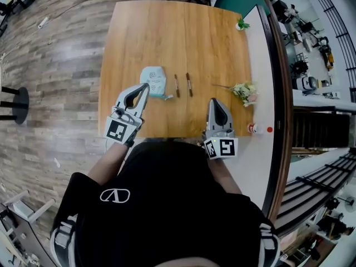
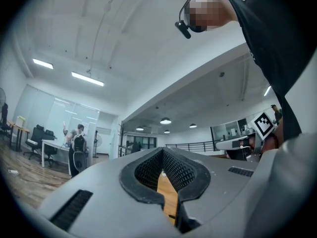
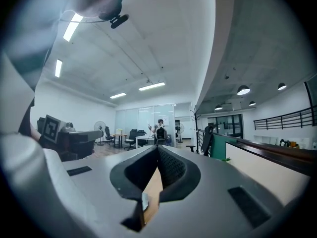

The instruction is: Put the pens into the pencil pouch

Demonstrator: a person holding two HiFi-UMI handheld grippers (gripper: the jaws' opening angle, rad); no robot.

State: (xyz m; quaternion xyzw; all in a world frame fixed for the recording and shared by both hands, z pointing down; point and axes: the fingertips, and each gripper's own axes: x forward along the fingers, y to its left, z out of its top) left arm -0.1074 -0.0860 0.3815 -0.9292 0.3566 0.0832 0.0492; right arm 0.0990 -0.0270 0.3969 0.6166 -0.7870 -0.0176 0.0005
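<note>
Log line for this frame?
left tool shut, empty | right tool shut, empty | two slim brown pens on wooden table, beside pale blue fabric pouch

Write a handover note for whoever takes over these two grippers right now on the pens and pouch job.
Left gripper: shut, empty, its tip by the near edge of the pouch; I can't tell if it touches.
Right gripper: shut, empty, nearer the person than the pens and to their right.
Pouch: lying flat on the table; I can't tell whether it is unzipped.
Pens: two, side by side on the table just right of the pouch, both outside it.
Done: nothing yet.
Left: both pens go into the pouch.
</note>
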